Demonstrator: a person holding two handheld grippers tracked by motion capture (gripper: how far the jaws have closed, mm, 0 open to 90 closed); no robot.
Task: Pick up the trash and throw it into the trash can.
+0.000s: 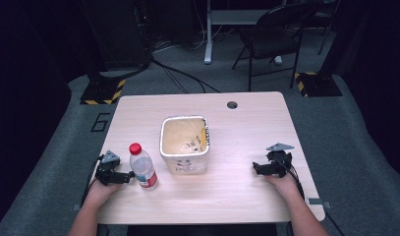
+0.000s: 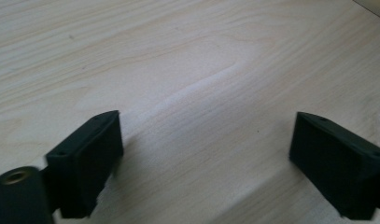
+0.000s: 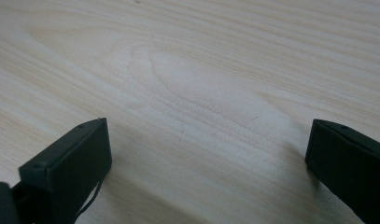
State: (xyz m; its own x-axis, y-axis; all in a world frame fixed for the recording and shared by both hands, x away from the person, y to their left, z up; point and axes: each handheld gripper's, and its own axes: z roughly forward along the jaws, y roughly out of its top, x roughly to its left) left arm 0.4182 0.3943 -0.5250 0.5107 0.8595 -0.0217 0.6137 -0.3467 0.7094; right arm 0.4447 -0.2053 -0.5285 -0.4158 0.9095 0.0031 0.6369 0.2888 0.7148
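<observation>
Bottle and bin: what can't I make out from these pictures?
- bottle label: too small in the high view.
- bin contents: small dark specks, too small to identify.
- left gripper against the bottle: touching or apart, too small to tell.

table (image 1: pixel 246 196): pale wood, hole (image 1: pixel 232 104) near far edge | folding chair (image 1: pixel 271 34): beyond table, on grey floor

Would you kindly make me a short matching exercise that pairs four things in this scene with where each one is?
Things:
1. bottle
2. bin
3. right gripper
4. folding chair

Places:
A. on the floor beyond the table
B. middle of the table
C. beside the left gripper
D. near the table's right edge

Pairs: 1-C, 2-B, 3-D, 4-A
</observation>
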